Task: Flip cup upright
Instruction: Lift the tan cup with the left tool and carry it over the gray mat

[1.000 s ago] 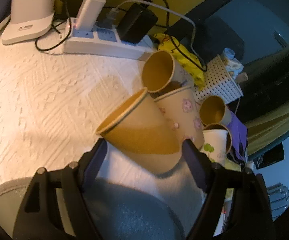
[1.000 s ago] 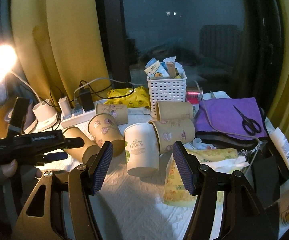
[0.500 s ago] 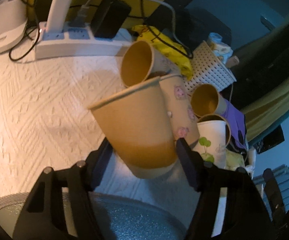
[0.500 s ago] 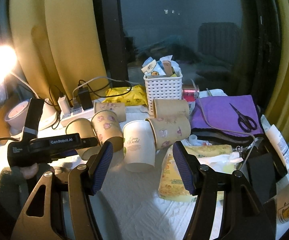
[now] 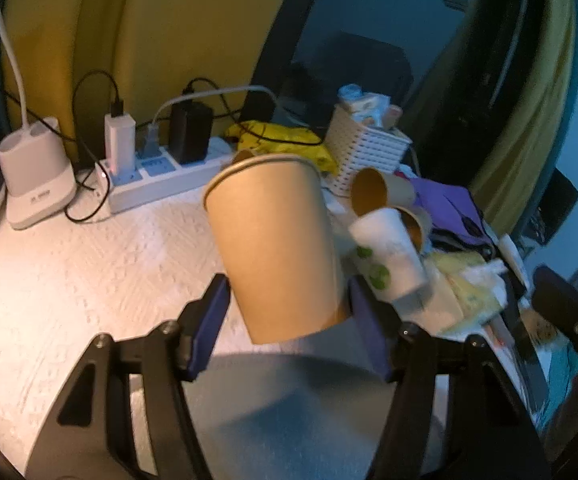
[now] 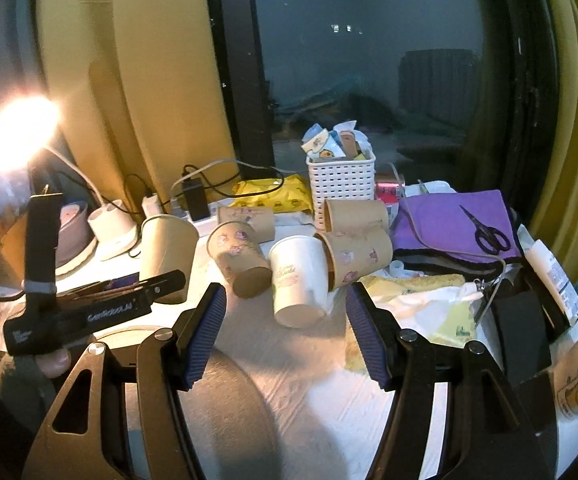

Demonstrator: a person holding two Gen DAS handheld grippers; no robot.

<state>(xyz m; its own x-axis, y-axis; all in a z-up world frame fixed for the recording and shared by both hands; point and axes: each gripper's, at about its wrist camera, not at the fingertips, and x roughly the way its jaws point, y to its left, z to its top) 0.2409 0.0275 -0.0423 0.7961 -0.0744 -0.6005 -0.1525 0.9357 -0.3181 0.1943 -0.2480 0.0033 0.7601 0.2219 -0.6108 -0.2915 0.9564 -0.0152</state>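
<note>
My left gripper (image 5: 287,312) is shut on a plain brown paper cup (image 5: 275,240), which stands nearly upright with its mouth up, tilted slightly left, just above the white cloth. The same cup (image 6: 167,254) shows at the left in the right wrist view, with the left gripper (image 6: 169,280) at its base. My right gripper (image 6: 285,320) is open and empty, held back from the cups. A white cup (image 6: 299,280) stands mouth down just ahead of it. Patterned brown cups (image 6: 239,258) lie on their sides nearby.
A power strip (image 5: 157,176) with chargers and a white lamp base (image 5: 37,184) sit at the back left. A white basket (image 6: 341,178), purple cloth with scissors (image 6: 487,232), yellow packets (image 6: 421,288) and a lit lamp (image 6: 17,132) crowd the table.
My left gripper has lifted and rotated the brown cup from lying on its side to nearly upright. The right gripper has stayed open and drawn back slightly.
</note>
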